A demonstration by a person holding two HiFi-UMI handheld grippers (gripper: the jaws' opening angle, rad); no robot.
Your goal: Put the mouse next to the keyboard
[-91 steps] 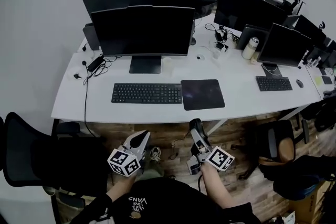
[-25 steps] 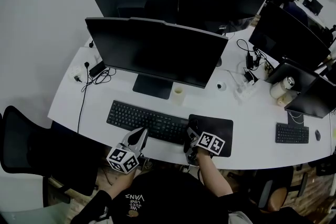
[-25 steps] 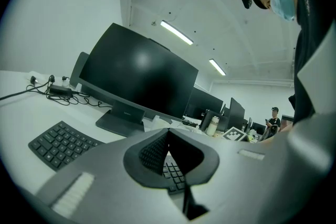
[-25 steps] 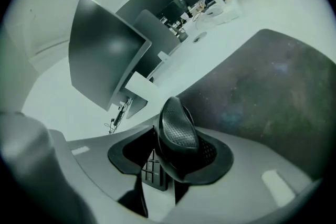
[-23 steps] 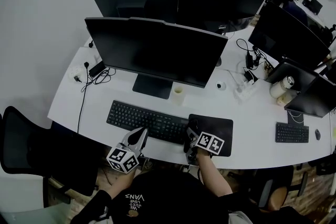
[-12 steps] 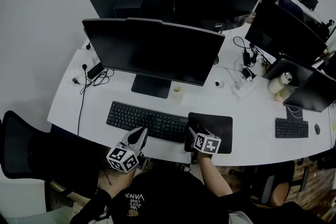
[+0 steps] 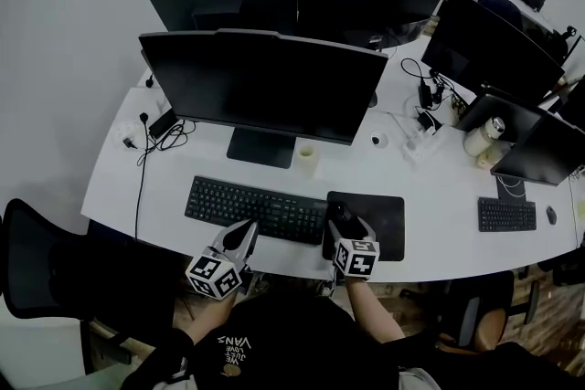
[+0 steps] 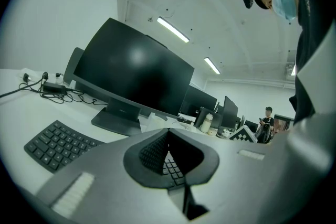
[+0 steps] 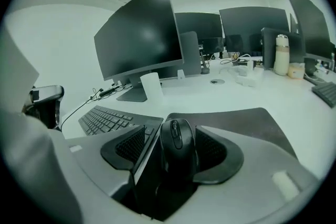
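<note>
Black computer mouse (image 9: 177,145) (image 7: 337,213), smooth and domed, with a scroll wheel along its midline. It rests on the left edge of a dark, matte, rectangular mouse pad (image 9: 252,122) (image 7: 382,216), just beside the right end of the black keyboard (image 7: 251,206) (image 9: 104,119) (image 8: 56,143). The right gripper (image 9: 173,150) (image 7: 342,224) straddles the mouse with its jaws released. Its ribbed pads stand wide, with a clear gap on the keyboard side. The left gripper (image 8: 168,135) (image 7: 247,235) is clenched on nothing, with its tips met over the desk's near edge. Each gripper carries a cube of black-and-white square markers. The desk (image 7: 439,196) is white and smooth. A flat black monitor (image 7: 265,87) stands behind the keyboard, and a white cup (image 7: 308,161) (image 9: 151,88) beside its foot; what the cup holds cannot be seen. The person's black shirt (image 7: 274,352) reads "VANS".
</note>
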